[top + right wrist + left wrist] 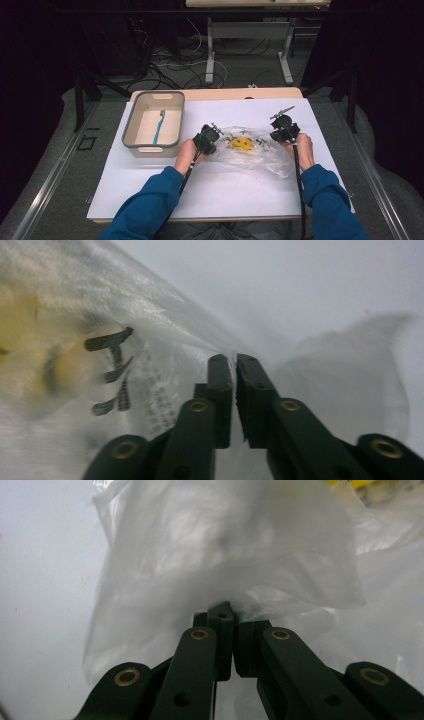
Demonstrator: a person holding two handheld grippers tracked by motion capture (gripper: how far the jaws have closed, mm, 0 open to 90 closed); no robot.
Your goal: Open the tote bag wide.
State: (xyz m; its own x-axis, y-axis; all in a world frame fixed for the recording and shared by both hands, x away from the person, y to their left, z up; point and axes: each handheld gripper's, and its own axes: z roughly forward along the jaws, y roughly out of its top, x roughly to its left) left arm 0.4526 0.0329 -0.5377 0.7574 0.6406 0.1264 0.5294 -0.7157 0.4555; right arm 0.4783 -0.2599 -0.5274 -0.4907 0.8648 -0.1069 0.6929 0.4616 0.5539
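While the white surface [220,195] carries everything, the work in hand centres on the clear plastic bag [252,150] lying near its middle, with a yellow printed patch [241,143] showing through the film. To its left stands a grey-rimmed tub [131,131] with a blue toothbrush [159,126] lying inside, well apart from the bag. Judging by this, the toothbrush has not yet been touched, and bagging it, if that is the aim, is all still to do. What looks done is the grip: the left hand-held gripper [226,611] has its jaws pressed together on a bunched fold at the bag's left edge, and the right hand-held gripper [233,360] is likewise clamped on thin film at the right edge. Spreading the mouth open seems the step under way; whether the opening is found I cannot tell.
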